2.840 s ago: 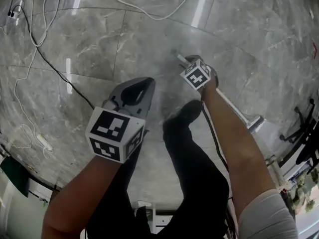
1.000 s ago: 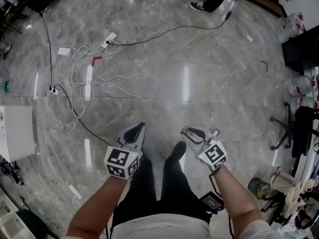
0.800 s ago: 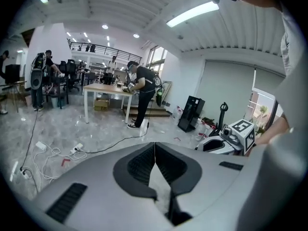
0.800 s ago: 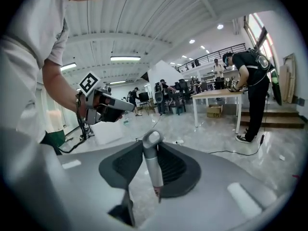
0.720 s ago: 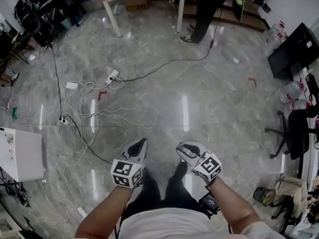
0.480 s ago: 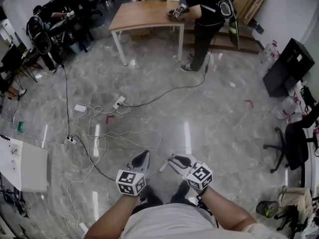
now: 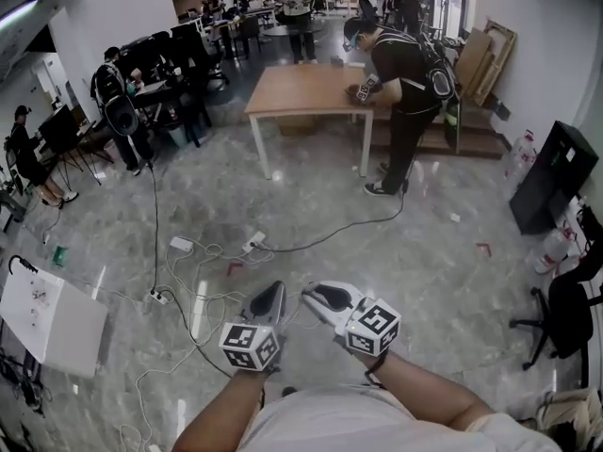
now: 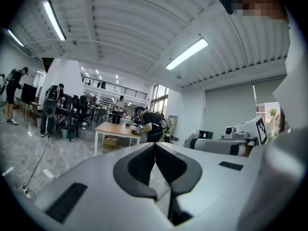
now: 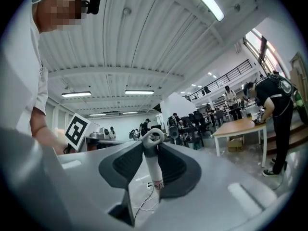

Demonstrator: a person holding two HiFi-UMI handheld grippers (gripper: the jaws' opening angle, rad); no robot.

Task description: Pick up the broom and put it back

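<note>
Grippers, two: left gripper (image 7: 274, 293), right gripper (image 7: 317, 297) — broom handle (image 9: 153, 170), one; wooden table (image 7: 301, 89), one; black cabinet (image 7: 551, 172), one.

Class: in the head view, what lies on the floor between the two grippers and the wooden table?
Loose cables and a white power strip lie across that stretch of floor; the head view shows this.

A glossy grey marble floor (image 7: 452, 252) fills most of the head view and mirrors the ceiling lights. At upper centre stands a wooden table (image 7: 301, 88) on white legs, with a person in black (image 7: 400, 73) bent over it. White cables (image 7: 217, 252) trail across the floor left of centre. A black cabinet (image 7: 551, 177) stands at the right edge and an office chair (image 7: 565, 314) below it. Boards (image 7: 490, 55) lean against the upper right wall. Overhead, strip lights (image 8: 185, 54) cross a ribbed white ceiling (image 8: 125, 28).
</note>
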